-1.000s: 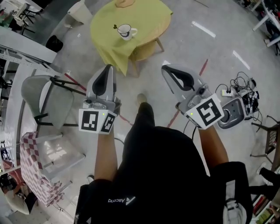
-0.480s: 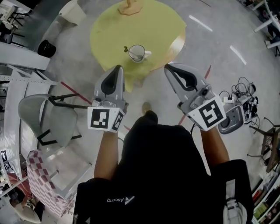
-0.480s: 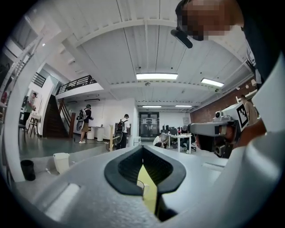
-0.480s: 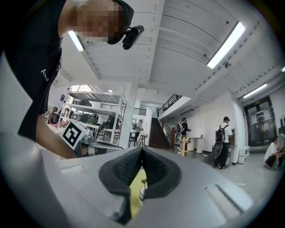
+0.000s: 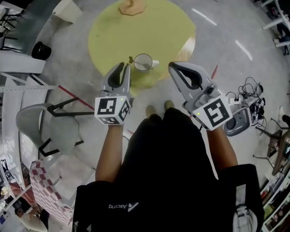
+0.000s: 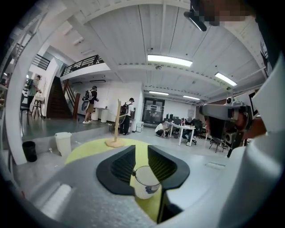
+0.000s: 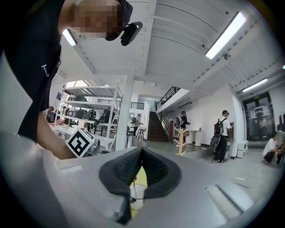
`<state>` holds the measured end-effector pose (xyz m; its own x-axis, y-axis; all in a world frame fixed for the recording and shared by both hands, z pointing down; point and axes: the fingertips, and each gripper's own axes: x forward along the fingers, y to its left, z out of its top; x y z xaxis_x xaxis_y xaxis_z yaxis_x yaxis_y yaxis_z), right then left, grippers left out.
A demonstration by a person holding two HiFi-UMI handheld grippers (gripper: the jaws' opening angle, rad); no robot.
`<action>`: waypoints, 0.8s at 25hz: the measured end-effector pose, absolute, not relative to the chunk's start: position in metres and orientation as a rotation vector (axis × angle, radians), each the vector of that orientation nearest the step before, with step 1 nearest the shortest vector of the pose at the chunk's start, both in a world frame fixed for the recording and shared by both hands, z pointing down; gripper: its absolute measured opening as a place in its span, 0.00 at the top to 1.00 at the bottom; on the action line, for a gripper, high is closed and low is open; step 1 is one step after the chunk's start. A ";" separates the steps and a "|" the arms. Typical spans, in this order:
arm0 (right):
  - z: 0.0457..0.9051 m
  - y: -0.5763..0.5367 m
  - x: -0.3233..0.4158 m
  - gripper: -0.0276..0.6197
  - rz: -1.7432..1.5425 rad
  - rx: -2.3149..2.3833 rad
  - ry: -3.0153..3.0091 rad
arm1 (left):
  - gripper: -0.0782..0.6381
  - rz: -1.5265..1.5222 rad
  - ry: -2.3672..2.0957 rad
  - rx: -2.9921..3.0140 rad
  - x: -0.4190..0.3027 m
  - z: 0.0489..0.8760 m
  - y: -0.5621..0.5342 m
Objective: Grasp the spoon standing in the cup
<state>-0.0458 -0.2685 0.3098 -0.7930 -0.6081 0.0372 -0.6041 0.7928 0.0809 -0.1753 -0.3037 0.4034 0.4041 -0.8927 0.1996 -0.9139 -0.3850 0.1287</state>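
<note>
A white cup (image 5: pixel 143 62) stands near the front edge of the round yellow table (image 5: pixel 136 27), with a thin spoon (image 5: pixel 132 59) upright at its left rim. My left gripper (image 5: pixel 123 69) hovers just short of the cup, a little to its left. Its jaws are opening, and nothing is between them. In the left gripper view the cup (image 6: pixel 145 182) and spoon (image 6: pixel 133 173) show beyond the gap of that gripper (image 6: pixel 141 153). My right gripper (image 5: pixel 174 67) is shut and empty, to the right of the cup. Its own view shows the cup (image 7: pixel 137 196) farther ahead below the gripper (image 7: pixel 142 149).
A wooden stand (image 5: pixel 132 6) sits at the table's far side. A grey chair (image 5: pixel 50 129) and a checkered cloth (image 5: pixel 43 190) are at the left. A grey device with cables (image 5: pixel 244 113) lies on the floor at the right. People stand far off (image 6: pixel 92 104).
The person has walked up to the table, so the cup now lies just ahead of both grippers. The left jaws have parted from shut; the right stays shut.
</note>
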 end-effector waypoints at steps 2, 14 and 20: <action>0.313 -0.278 -0.044 0.95 -0.098 0.965 -2.920 | 0.70 0.176 -1.589 2.400 -0.174 0.419 -0.315; 0.324 -0.323 -0.020 0.95 -0.052 0.884 -2.946 | 0.58 0.338 -1.447 2.145 -0.157 0.506 -0.371; 0.324 -0.336 -0.010 0.95 -0.052 0.881 -2.949 | 0.77 0.386 -1.440 2.126 -0.152 0.510 -0.373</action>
